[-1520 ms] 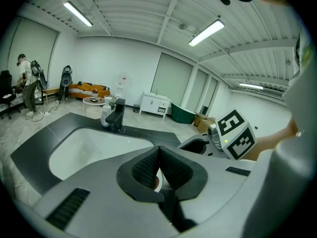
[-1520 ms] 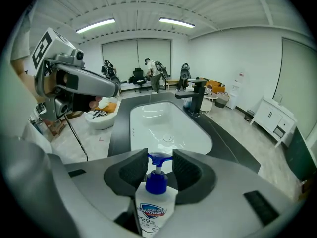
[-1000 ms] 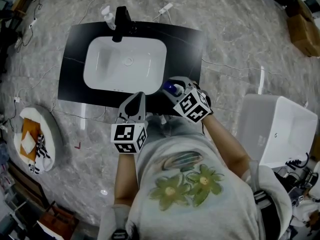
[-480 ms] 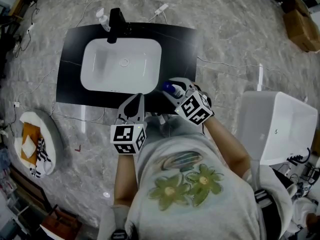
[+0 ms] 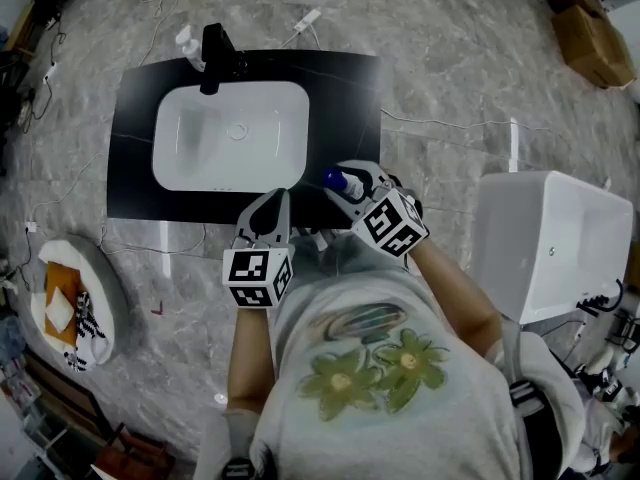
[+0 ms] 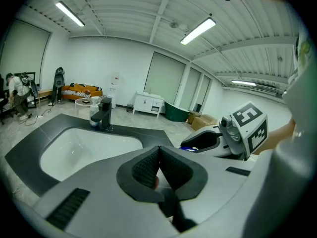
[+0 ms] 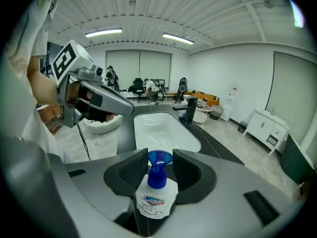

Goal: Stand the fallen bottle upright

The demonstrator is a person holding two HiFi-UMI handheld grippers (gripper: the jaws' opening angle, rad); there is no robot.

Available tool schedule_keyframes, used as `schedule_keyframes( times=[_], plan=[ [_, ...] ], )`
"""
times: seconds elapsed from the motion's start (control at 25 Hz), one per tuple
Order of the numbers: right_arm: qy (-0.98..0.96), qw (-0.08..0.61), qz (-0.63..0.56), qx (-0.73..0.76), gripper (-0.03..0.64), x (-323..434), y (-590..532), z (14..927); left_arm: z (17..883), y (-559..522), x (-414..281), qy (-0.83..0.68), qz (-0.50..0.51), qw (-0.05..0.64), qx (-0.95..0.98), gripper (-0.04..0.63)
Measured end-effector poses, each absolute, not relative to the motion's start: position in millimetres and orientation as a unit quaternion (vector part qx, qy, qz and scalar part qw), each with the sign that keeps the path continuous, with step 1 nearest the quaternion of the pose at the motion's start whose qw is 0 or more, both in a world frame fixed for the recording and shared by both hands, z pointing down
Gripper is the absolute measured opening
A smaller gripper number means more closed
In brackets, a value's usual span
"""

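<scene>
The bottle [image 7: 155, 195] is white with a blue pump top [image 7: 159, 166]. It lies between the pads of my right gripper [image 7: 159, 170], which is shut on it, with the pump end pointing away over the counter. In the head view the bottle's blue top [image 5: 336, 180] shows at the right gripper [image 5: 347, 175], above the front right corner of the black counter [image 5: 130, 173]. My left gripper [image 5: 275, 198] hovers at the counter's front edge, left of the right one. Its pads [image 6: 148, 165] are pressed together with nothing between them.
A white basin [image 5: 230, 133] is set in the counter, with a black faucet [image 5: 212, 48] and a small pump dispenser [image 5: 186, 40] behind it. A white tub [image 5: 550, 238] stands to the right and a round basket [image 5: 70, 298] to the left. Cables trail over the marble floor.
Both grippers have drifted slightly right along the counter's front edge. The right one still holds the bottle and the left one stays shut.
</scene>
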State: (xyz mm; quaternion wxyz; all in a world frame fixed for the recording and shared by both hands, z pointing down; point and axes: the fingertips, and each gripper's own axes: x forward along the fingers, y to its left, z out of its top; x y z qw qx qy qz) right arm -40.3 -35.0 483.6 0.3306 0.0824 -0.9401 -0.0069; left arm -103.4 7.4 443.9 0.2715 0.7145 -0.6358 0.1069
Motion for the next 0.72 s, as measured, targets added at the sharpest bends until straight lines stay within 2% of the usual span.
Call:
schedule_keyframes(
  times=[0.72],
  plan=[
    [-0.944,0.313,0.004,0.108,0.172,-6,-32,474,443,-10,-76,-0.603,0.123,0.264,0.742,0.017]
  ],
)
